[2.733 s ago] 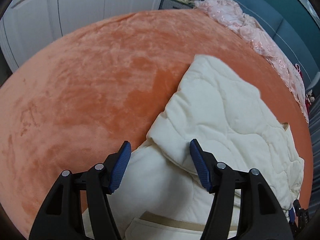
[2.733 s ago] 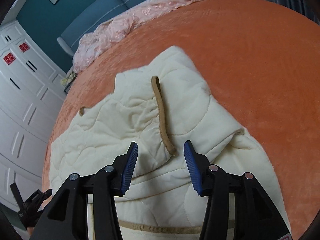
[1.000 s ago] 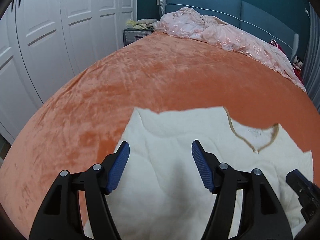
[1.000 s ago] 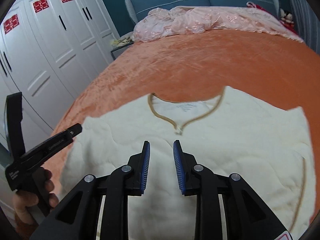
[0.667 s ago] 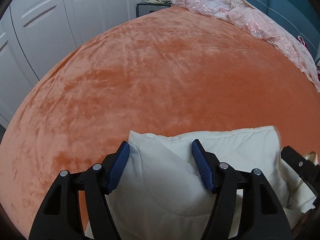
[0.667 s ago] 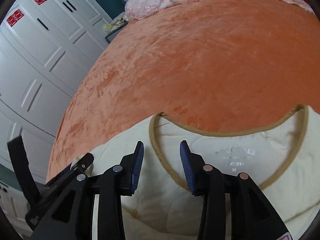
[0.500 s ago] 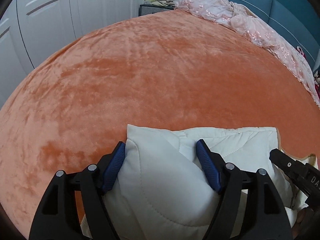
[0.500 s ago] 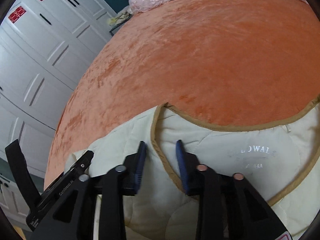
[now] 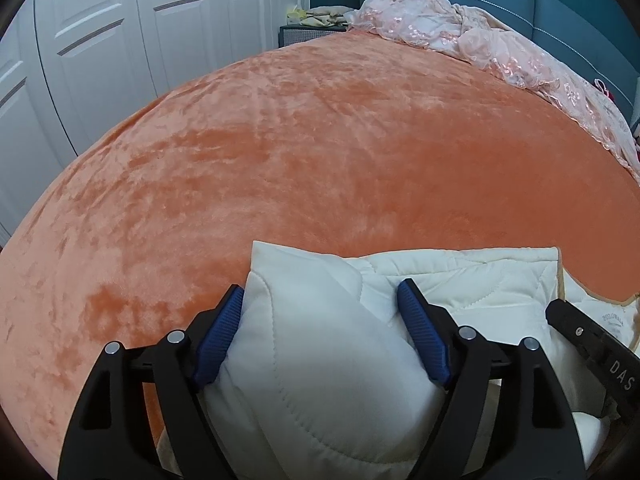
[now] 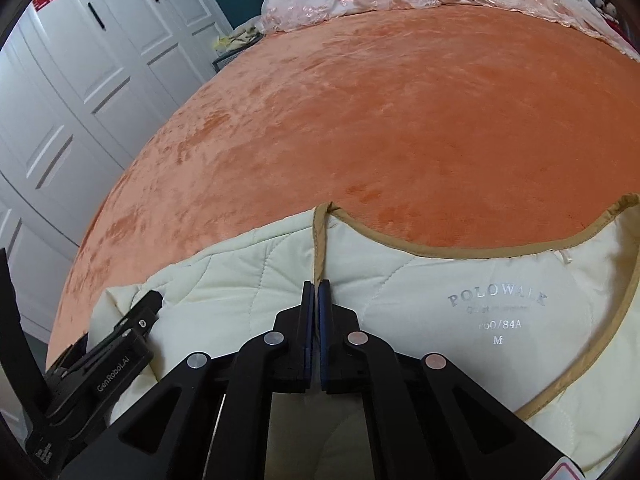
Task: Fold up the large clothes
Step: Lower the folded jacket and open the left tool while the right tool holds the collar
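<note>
**Spotter:** Where's the garment, and what have your grippers got?

**Me:** The cream quilted jacket (image 10: 248, 276) lies at the near edge of the orange bedspread (image 9: 320, 152), filling the 6 o'clock part of both wrist views. My right gripper (image 10: 316, 296) has its blue pads pressed together on the tan neckline trim (image 10: 320, 240), at the corner where the collar meets the front edge. My left gripper (image 9: 320, 316) is spread wide, with a puffy bunch of the jacket's shoulder bulging between the pads and touching both. I can't tell whether it's truly squeezing yet or just straddling the fabric.

**Spotter:** How far along would you call the fold?

**Me:** Early, I'd judge. The neck opening faces up, the printed size label (image 10: 496, 312) showing at 3 o'clock from my right pads. The jacket looks rumpled, not squared. I see no tidy fold lines. Sleeves and hem are out of view below the grippers, so I can't say how they lie.

**Spotter:** What's left?

**Me:** Probably most of it: secure the left shoulder, spread the jacket flat, then do the folds. There's bare bedspread from 10 through 2 o'clock. The pink lace bedding (image 9: 500, 48) sits far off at 1 o'clock, well apart from the jacket.
</note>
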{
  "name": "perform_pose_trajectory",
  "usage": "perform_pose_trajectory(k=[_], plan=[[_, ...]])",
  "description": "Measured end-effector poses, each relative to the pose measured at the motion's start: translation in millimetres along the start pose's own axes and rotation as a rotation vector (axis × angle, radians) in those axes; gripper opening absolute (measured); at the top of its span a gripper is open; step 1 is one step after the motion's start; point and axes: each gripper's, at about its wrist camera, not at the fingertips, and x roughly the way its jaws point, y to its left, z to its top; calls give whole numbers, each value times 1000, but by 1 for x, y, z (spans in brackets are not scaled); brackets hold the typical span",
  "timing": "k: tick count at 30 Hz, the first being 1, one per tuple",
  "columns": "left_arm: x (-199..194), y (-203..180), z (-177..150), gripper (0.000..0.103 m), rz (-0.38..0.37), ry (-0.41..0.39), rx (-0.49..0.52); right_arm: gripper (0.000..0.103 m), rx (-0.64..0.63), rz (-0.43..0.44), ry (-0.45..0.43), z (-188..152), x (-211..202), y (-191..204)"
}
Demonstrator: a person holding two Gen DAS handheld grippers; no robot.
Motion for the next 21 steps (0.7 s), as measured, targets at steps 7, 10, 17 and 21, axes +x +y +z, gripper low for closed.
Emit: perform_pose_trajectory(k=[7,10,17,21], plan=[[-9,2,10,76,-20,23,1,3,261,-166,-248,-4,-94,-76],[-43,-8,15,75,-76,-32,63,13,282,-225,-260,-9,-132,-118],[-91,-122,18,84,-364,4,223,10,393,-223,-183,-25,-152,-205],[-73,-200,4,84,-425,101,308,6,401,-166,-162,-35,-147,-218]])
